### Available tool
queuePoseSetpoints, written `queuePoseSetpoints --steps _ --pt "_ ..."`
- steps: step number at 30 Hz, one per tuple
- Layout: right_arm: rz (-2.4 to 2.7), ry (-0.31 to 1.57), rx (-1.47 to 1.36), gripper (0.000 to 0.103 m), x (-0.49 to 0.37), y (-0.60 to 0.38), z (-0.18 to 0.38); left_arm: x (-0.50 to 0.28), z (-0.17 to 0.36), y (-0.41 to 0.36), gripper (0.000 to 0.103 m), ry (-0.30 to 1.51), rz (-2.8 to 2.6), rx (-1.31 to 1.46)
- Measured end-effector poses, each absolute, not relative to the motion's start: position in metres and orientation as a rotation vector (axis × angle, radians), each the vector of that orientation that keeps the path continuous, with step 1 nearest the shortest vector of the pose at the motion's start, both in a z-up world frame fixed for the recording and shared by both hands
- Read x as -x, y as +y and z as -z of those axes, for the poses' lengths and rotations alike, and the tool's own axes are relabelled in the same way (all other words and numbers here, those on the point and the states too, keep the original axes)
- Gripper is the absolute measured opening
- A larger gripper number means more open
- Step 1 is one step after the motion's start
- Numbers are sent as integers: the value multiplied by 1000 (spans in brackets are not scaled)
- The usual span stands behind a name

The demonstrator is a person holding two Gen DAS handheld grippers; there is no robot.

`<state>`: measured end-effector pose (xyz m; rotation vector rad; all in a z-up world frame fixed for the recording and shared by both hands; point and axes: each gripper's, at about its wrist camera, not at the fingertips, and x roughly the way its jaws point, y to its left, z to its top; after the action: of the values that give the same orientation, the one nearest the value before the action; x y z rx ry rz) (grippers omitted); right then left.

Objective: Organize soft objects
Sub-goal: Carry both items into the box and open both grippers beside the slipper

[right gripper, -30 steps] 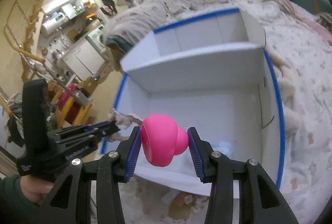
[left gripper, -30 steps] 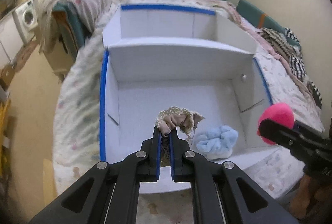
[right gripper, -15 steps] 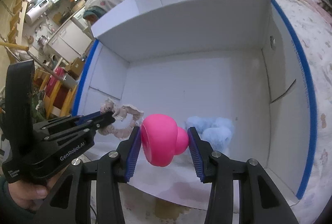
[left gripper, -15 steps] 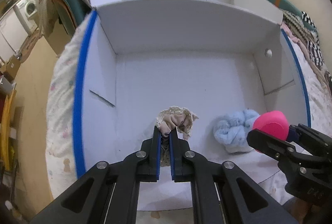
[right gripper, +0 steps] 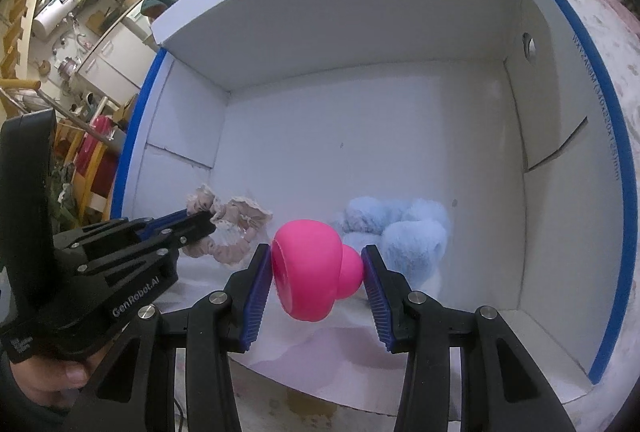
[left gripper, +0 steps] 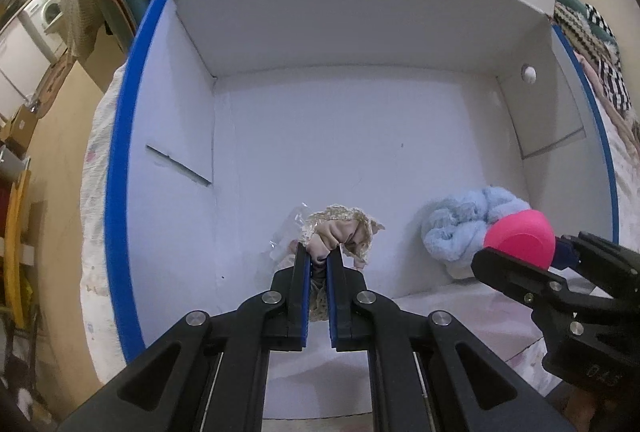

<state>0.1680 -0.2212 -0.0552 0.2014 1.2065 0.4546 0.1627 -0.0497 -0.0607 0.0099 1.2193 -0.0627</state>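
A white cardboard box (left gripper: 120, 160) with blue-taped edges lies open on a bed; it also shows in the right wrist view (right gripper: 616, 136). My left gripper (left gripper: 319, 256) is shut on a beige lace-trimmed cloth (left gripper: 340, 228) and holds it inside the box near the front wall; the cloth also shows in the right wrist view (right gripper: 236, 216). My right gripper (right gripper: 316, 256) is shut on a pink rubbery toy (right gripper: 312, 268), held over the box's front right. A light blue fluffy cloth (left gripper: 460, 224) lies on the box floor just behind the toy (left gripper: 520, 238).
The box has a raised white inner flap (left gripper: 360, 0) across its back. Patterned bedding (right gripper: 608, 12) surrounds the box. A striped cloth (left gripper: 600, 44) lies to the right. A washing machine (left gripper: 50, 10) and cluttered furniture stand far left.
Both grippers have moved forward and down into the box with their objects still held. The box fills much more of both views. The pink toy is now close to the blue cloth.
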Motion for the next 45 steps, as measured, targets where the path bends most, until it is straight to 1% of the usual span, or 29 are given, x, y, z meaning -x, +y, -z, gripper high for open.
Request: queuePoseSetpoints --steps 6,21,24,26,28,29,30,31,32,34,35,38,40,41,42,45 --pt "-435 1242 -180 48 -172 -216 60 -166 66 -55 7 1226 68 -12" --pt "-451 1241 -182 48 -170 -214 64 -165 66 -54 7 1226 66 -9" --pt "-459 1237 -189 48 -169 -214 63 -165 65 -54 9 1230 72 -3" --pt "-470 1235 -194 49 -170 -212 62 -165 64 -52 13 1237 85 16" --pt "-481 1221 -193 53 -169 -213 60 -163 62 -49 25 1237 92 33" --pt "-483 1212 -196 59 -168 -214 59 -163 62 -49 29 1233 92 30" --pt "-483 1204 -201 60 -168 -216 57 -162 61 -49 35 1227 88 20" --pt "-479 1195 -207 60 -168 -218 55 -161 60 -49 38 1221 83 7" --pt "-475 1188 -214 61 -168 -219 53 -160 58 -50 40 1214 76 -4" --pt "-462 1175 -230 66 -168 -222 51 -159 55 -50 44 1199 72 -11" --pt "-455 1168 -237 70 -168 -223 49 -158 52 -50 45 1189 72 -16" --pt "-453 1143 -253 74 -167 -226 45 -156 45 -50 47 1158 64 -33" --pt "-467 1118 -268 79 -166 -228 39 -154 40 -49 52 1135 49 -41" --pt "-474 1105 -279 89 -164 -228 36 -153 37 -47 53 1119 37 -41" --pt "-479 1091 -291 103 -164 -228 33 -151 34 -44 55 1107 32 -32" --pt "-486 1045 -317 103 -160 -229 21 -149 28 -37 56 1094 36 17"
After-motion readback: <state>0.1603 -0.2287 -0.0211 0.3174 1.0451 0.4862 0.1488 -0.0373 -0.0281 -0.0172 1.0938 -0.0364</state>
